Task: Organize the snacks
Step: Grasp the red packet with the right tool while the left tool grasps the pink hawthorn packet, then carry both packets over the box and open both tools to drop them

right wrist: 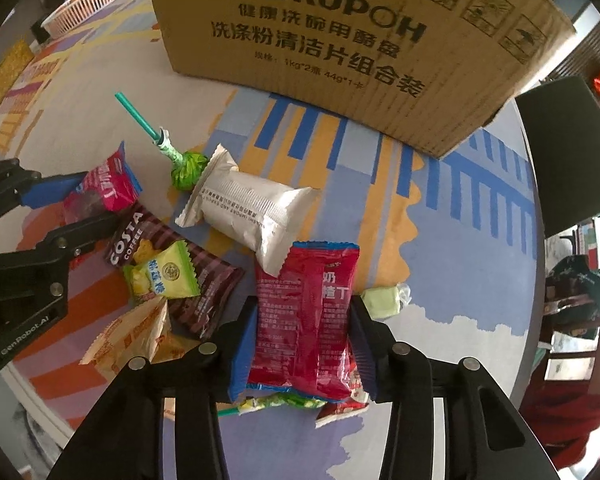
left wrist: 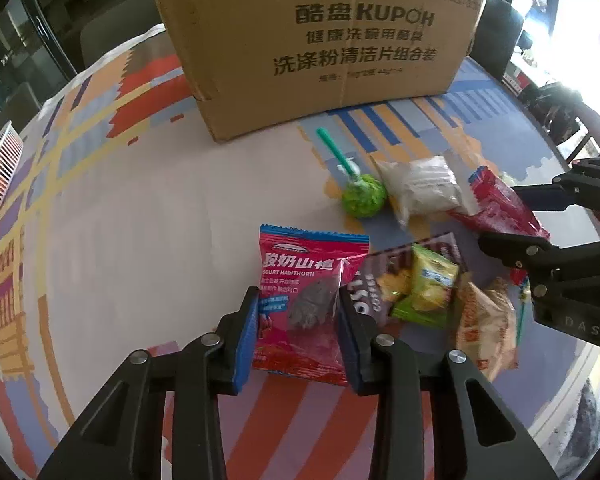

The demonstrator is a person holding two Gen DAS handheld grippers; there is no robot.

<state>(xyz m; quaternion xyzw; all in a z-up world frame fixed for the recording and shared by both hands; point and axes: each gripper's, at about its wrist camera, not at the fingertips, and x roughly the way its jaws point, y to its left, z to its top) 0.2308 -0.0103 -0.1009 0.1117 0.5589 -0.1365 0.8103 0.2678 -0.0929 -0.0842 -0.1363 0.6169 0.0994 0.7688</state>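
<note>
L gripper (left wrist: 298, 316) is clamped on a pink hawthorn packet (left wrist: 300, 280), w/ its blue pads pressing both sides. R gripper (right wrist: 304, 336) grips a red packet (right wrist: 304, 320) the same way. Both packets sit amid the snack pile on the patterned tablecloth (left wrist: 120, 220), near the cardboard box (left wrist: 320, 40).

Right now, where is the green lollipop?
The green lollipop lies on the tablecloth in front of the cardboard box, its head touching the white packet.
</note>
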